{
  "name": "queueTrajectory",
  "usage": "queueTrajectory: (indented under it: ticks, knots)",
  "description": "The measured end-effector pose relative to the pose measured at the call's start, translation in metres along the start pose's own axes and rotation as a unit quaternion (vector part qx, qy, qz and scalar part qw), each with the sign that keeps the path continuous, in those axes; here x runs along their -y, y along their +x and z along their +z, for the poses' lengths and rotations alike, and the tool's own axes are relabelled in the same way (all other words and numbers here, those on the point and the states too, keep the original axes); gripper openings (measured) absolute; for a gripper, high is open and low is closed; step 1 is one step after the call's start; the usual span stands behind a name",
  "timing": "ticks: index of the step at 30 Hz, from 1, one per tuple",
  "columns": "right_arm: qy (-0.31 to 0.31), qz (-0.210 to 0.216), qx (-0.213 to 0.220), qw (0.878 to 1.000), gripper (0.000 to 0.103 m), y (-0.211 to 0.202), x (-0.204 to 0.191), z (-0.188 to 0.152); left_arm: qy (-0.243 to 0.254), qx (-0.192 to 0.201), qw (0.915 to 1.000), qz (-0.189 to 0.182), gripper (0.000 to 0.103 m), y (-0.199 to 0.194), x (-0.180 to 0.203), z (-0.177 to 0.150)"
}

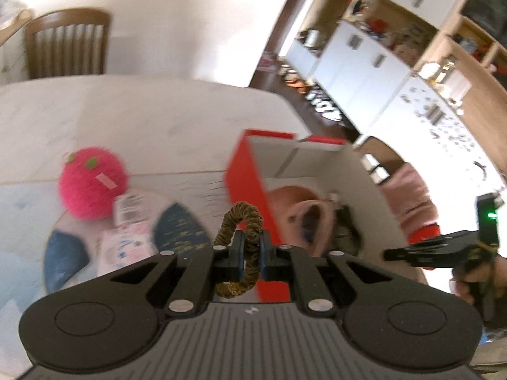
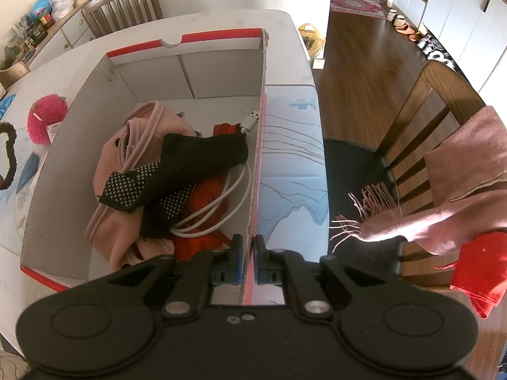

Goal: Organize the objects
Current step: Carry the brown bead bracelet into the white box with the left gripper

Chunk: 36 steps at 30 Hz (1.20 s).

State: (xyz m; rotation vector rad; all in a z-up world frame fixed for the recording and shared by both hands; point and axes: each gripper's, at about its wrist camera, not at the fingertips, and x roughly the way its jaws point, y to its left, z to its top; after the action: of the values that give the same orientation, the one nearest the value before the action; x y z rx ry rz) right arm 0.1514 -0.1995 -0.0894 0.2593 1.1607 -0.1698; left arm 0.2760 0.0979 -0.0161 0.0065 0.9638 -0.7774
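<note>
1. Scrunchie (image 1: 238,247): brown-gold, ruched fabric ring with a glittery lower edge, clamped upright between the narrowed blue-padded fingers of the left gripper (image 1: 251,247), held in the air just left of the box; also seen at the left edge of the right wrist view.
2. Box (image 2: 79,120): rectangular cardboard, red outside, pale grey corrugated inside, lid off, standing on the white table (image 2: 221,22).
3. Right gripper (image 2: 249,261): fingers closed almost fully on the near end of the box's right wall, thin red-edged cardboard pinched between the blue pads.
4. Contents of box: pink fleece garment (image 2: 126,164) at left; black knit sock (image 2: 190,158) with white grip dots lying across it; coiled white USB cable (image 2: 221,205) and red fabric (image 2: 206,196) beneath.
5. Pink fuzzy ball (image 1: 92,183), with green felt spots and a paper tag, on the table left of the box, well apart from the scrunchie.
6. Printed placemat (image 2: 291,158), pale blue with line pattern, flat, right of the box.
7. Wooden slat-back chair (image 2: 427,120) at far right, draped with a fringed pink scarf (image 2: 443,209); second chair (image 1: 66,44) at the far side of the table.
8. Left wrist view motion-blurred; fine detail unreadable.
</note>
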Motion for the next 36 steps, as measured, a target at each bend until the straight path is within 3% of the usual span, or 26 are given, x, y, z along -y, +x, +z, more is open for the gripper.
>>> queueTrajectory:
  ticks: [8, 17, 25, 30, 36]
  knots:
    - [-0.004, -0.001, 0.000, 1.000, 0.006, -0.001, -0.001, 0.000, 0.070, -0.005, 0.9969, -0.036, 0.008, 0.014, 0.053, 0.021]
    - [-0.004, 0.001, 0.002, 1.000, 0.006, -0.001, 0.000, 0.000, 0.154, -0.023, 0.9874, -0.027, 0.008, 0.061, 0.101, 0.045]
    - [-0.008, 0.003, 0.000, 1.000, 0.006, -0.001, 0.000, 0.000, 0.243, -0.030, 0.9695, 0.007, 0.008, 0.106, 0.137, 0.061]
    - [-0.003, 0.007, 0.000, 1.000, 0.006, 0.000, 0.002, 0.000, 0.302, -0.038, 0.9520, 0.032, 0.008, 0.140, 0.155, 0.061]
    - [0.004, 0.012, 0.000, 1.000, 0.006, 0.000, 0.004, 0.000, 0.322, -0.075, 0.9427, 0.045, 0.008, 0.179, 0.162, 0.051]
